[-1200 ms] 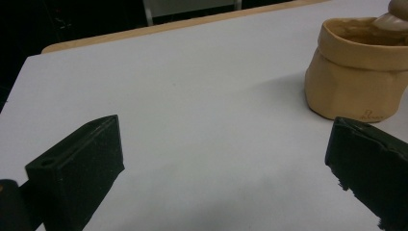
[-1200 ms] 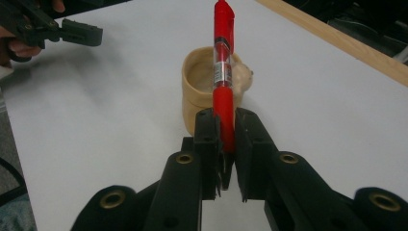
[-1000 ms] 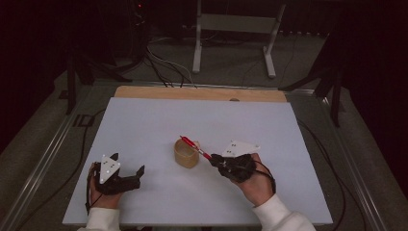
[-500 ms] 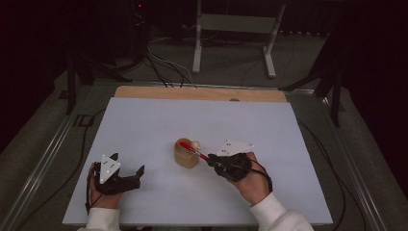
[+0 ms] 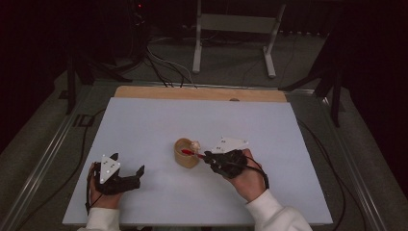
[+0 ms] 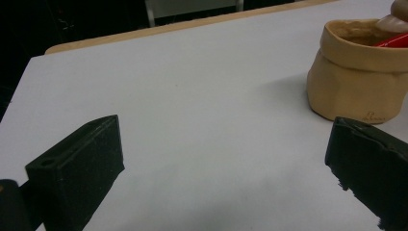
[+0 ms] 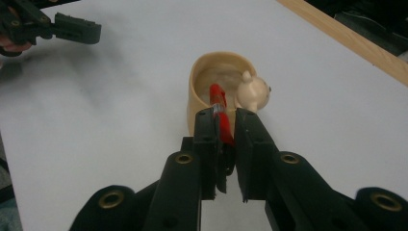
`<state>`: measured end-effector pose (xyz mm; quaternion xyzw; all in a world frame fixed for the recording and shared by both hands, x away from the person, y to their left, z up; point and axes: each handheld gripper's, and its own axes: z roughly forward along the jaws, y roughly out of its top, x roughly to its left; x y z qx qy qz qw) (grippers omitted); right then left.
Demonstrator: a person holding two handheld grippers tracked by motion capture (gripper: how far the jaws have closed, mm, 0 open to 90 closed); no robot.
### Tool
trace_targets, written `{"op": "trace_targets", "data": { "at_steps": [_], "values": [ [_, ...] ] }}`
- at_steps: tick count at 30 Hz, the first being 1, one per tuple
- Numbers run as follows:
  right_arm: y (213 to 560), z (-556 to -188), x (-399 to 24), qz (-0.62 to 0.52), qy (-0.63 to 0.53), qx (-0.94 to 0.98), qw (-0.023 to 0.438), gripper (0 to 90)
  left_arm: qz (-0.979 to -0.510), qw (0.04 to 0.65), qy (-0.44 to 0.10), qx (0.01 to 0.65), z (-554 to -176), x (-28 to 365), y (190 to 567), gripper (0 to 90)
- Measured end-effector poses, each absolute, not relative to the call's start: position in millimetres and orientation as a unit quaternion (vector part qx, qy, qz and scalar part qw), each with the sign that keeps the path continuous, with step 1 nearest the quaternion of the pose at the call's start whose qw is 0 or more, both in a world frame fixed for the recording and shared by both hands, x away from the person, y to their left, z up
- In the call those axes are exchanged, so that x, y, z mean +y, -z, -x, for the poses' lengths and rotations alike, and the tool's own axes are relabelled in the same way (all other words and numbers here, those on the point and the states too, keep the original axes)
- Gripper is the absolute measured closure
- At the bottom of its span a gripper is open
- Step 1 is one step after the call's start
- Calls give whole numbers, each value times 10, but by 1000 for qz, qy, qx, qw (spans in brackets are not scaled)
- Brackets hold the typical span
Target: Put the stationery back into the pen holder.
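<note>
Right hand-held gripper [image 7: 224, 126] clamped on red pen [image 7: 219, 103]; pen tip has moved from above the tan cup [image 5: 185, 152] into it. Insertion nearly done. Left hand-held gripper [image 5: 137, 174] wide, idle left of cup.

On the white table [image 5: 144, 125] your one obstacle is the small tan cup [image 5: 185, 154], near the centre. The red pen [image 5: 191, 153] held by your right gripper [image 5: 208, 157] reaches over its rim. Between the cup and your left gripper [image 5: 139, 171], the surface lies bare; the far half and right side are bare too.
</note>
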<state>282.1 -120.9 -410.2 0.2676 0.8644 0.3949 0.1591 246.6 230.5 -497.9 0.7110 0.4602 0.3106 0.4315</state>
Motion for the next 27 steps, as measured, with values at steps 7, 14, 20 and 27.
{"op": "trace_targets", "data": {
  "at_steps": [7, 14, 20, 27],
  "values": [
    [4079, -2891, -1131, -266, -395, 864, 163, 808, -710, 432, -312, 460, -2464, 2313, 4980, 3],
    [4066, -2938, -1082, -267, -398, 862, 163, 808, -712, 430, -311, 460, -2468, 2306, 4981, 3],
    [4051, -2977, -1061, -269, -400, 860, 165, 808, -711, 431, -310, 460, -2471, 2307, 4984, 3],
    [4060, -3030, -1033, -270, -401, 861, 158, 808, -712, 431, -310, 460, -2473, 2305, 4984, 3]
  ]
}}
